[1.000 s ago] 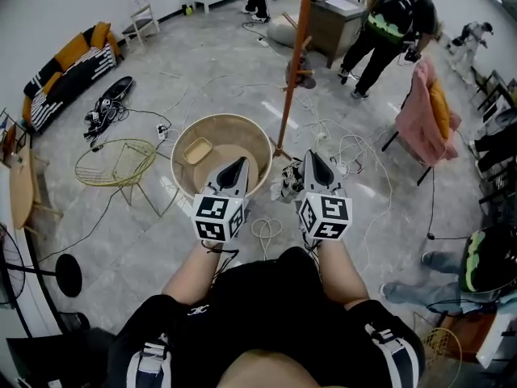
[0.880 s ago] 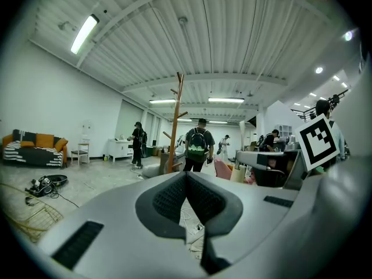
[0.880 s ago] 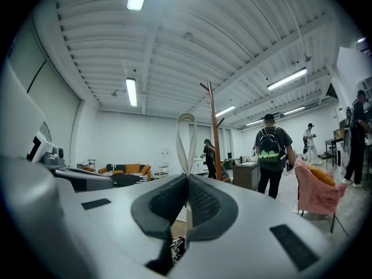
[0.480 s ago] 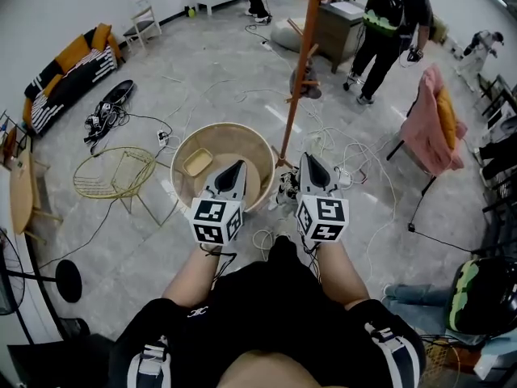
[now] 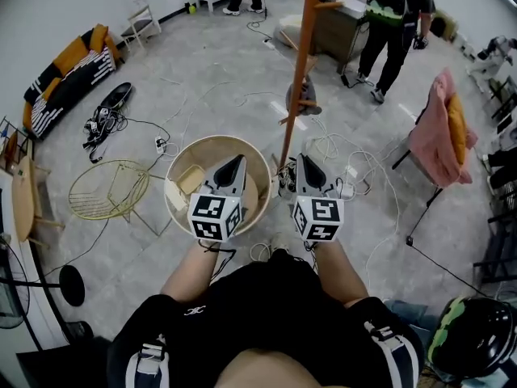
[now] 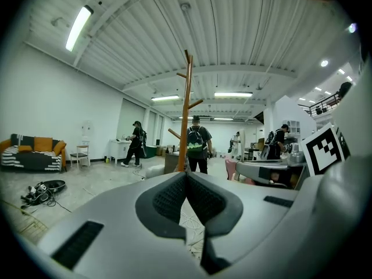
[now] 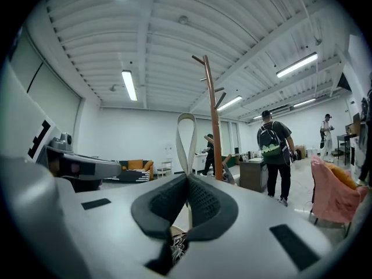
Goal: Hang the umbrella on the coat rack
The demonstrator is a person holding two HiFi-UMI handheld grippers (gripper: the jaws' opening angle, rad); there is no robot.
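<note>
My right claw (image 5: 304, 160) is clenched on the umbrella's strap loop (image 7: 179, 138). The strap is a pale, flat band that stands up out of the closed jaws as a narrow upright loop. The rest of the umbrella (image 7: 174, 249) hangs beneath the claw, and only a small patch of it shows under the jaws: folded fabric in a busy black and white print. From the head view the same patterned bundle (image 5: 284, 183) sits just beside the claw's inner side, below it, and its full shape is hidden.

My left claw (image 5: 236, 162) is clenched too, its dark ribbed pads pressed together with nothing between them. I hold both claws side by side in front of my body, near each other but apart.

The coat rack (image 5: 295, 95) stands just ahead of my right claw and slightly to its inner side. It is a tall orange-brown wooden pole with short pegs angling upward near the top, and it stands on the grey floor.

A round beige tub (image 5: 218, 139) lies below and ahead of my left claw. White cables trail across the floor ahead of my right claw. Farther ahead, beyond the rack, a person with a green and black backpack (image 5: 396, 14) stands with their back to me.
</note>
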